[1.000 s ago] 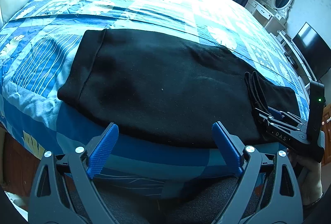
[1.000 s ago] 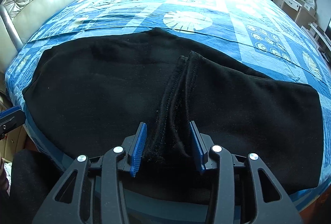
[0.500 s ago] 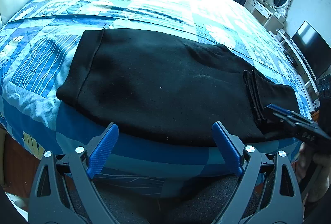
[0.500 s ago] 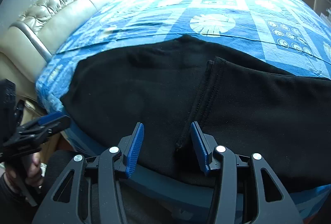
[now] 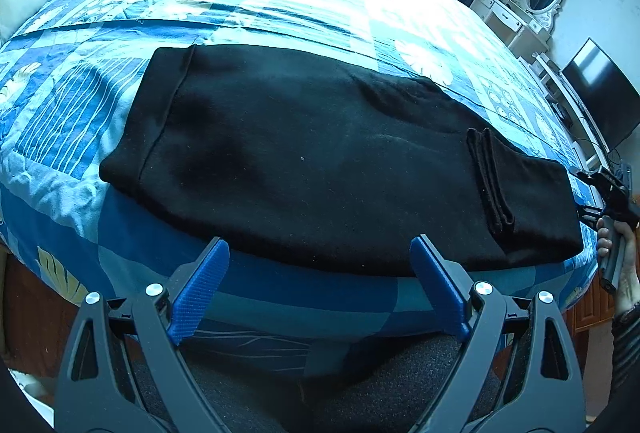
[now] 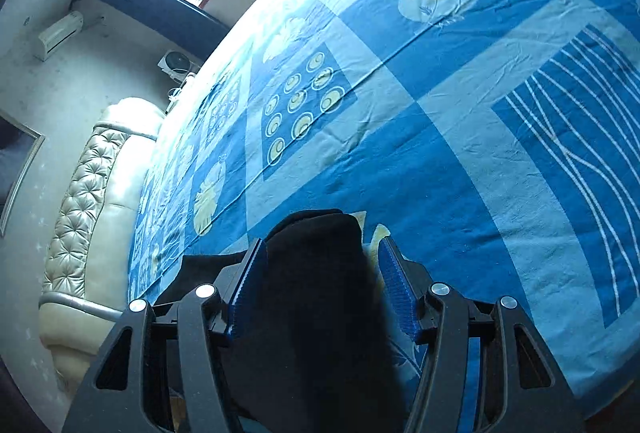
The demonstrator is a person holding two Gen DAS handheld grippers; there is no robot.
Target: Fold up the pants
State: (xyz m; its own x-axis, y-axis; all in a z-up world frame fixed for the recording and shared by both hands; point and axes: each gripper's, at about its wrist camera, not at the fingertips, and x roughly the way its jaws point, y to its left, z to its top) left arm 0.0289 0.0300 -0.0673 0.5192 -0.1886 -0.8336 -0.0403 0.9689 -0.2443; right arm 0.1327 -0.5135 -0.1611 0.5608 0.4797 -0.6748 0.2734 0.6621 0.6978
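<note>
Left wrist view: your left gripper (image 5: 316,287) gaping wide, empty, at bed (image 5: 280,9) edge; black pants (image 5: 320,161) flat on bedspread; your right gripper (image 6: 318,291) has just been opening, jaws straddling pants' end, unclamped.

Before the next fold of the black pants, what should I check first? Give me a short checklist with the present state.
1. Left claw open and empty: ok.
2. Right claw grips the pants: not ok; its jaws have just been opening, and the cloth lies between them unclamped.
3. Pants flat on the bed cover: ok.
4. Cuffs lie folded on top of the pants: ok.
5. Creases under the pants: cannot tell.
</note>
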